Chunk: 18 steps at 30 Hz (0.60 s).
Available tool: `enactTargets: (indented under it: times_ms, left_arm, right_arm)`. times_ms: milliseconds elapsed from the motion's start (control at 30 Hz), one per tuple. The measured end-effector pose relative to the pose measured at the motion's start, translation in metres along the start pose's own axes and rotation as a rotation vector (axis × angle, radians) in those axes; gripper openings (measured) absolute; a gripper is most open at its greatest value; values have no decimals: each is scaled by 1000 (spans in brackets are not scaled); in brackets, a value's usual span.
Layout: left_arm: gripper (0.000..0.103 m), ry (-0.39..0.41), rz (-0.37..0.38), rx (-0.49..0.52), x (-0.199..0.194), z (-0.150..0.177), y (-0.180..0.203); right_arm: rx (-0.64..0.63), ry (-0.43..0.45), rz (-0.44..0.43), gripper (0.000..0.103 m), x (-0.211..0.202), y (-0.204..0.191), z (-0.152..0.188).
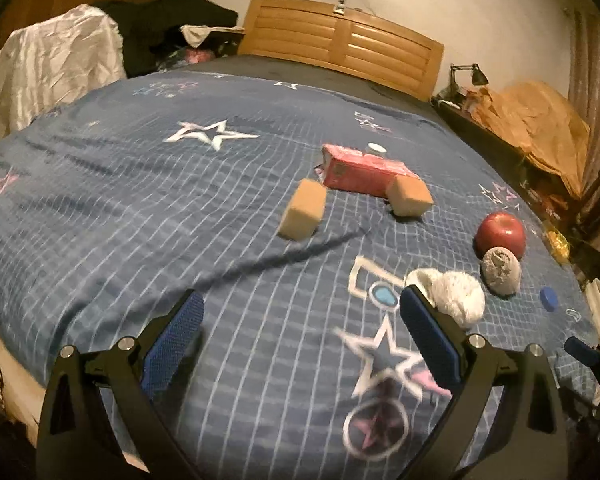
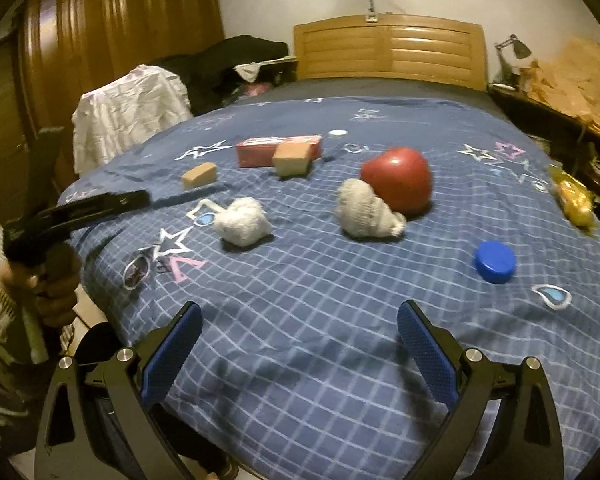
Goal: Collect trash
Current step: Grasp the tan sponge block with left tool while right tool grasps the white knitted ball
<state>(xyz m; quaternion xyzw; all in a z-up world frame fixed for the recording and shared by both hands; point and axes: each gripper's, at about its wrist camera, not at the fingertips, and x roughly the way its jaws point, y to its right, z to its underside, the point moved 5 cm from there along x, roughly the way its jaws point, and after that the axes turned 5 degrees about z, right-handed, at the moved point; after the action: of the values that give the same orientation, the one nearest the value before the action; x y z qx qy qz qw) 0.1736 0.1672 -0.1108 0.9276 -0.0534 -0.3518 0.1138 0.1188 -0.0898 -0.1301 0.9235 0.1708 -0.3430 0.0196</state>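
Note:
On the blue star-print bedspread (image 2: 300,320) lie two crumpled paper wads: a white one (image 2: 242,220) (image 1: 456,294) and a grey one (image 2: 364,210) (image 1: 501,272) leaning on a red apple (image 2: 398,180) (image 1: 501,234). A pink carton (image 1: 360,174) (image 2: 278,150) lies farther back with two tan sponge blocks (image 1: 303,215) (image 1: 410,196) and a white cap (image 1: 376,147). A blue cap (image 2: 495,261) (image 1: 548,298) and a yellow wrapper (image 2: 574,196) lie at the right. My left gripper (image 1: 300,312) is open, the white wad just beyond its right finger. My right gripper (image 2: 298,320) is open over bare bedspread.
A wooden headboard (image 2: 388,46) stands at the far end. Clothes and a white cloth (image 2: 128,108) pile up at the far left beside a wooden wardrobe (image 2: 100,32). A cluttered side table with brown paper (image 1: 540,120) and a lamp runs along the right. A hand (image 2: 56,280) holds the left gripper.

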Motion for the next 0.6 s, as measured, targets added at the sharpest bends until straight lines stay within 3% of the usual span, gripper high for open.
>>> enactTargets:
  times_ms: [267,400,467,500,533,567,600]
  left_arm:
    - [93,-26,-18,95,42,-36,12]
    - [87,-69,-2,89,70,-48,8]
    - [77,-101,-41,98,88,-49,4]
    - [66,-121,-34,90,94,-47,3]
    - [52,-143,-26,82,100,-46,1]
    - [46,-185,-29,63,109,-42,-4]
    - [39,-194,-39,49,112,-41,-7]
  right_arm:
    - [-82,13,-85,88,27,-29,-36]
    - [-122,-47,-109,78,68,-46,-57]
    - [-112,-85,-127,69,85,-49,-61]
    - [-109,-103,-130,66,92,-50,-61]
    - [-103,-132,-125,56,101,-49,-59]
    - [-94,-153,-128,45,107,-49,-57]
    - [-82,-163,-142,44,111,-48,-55]
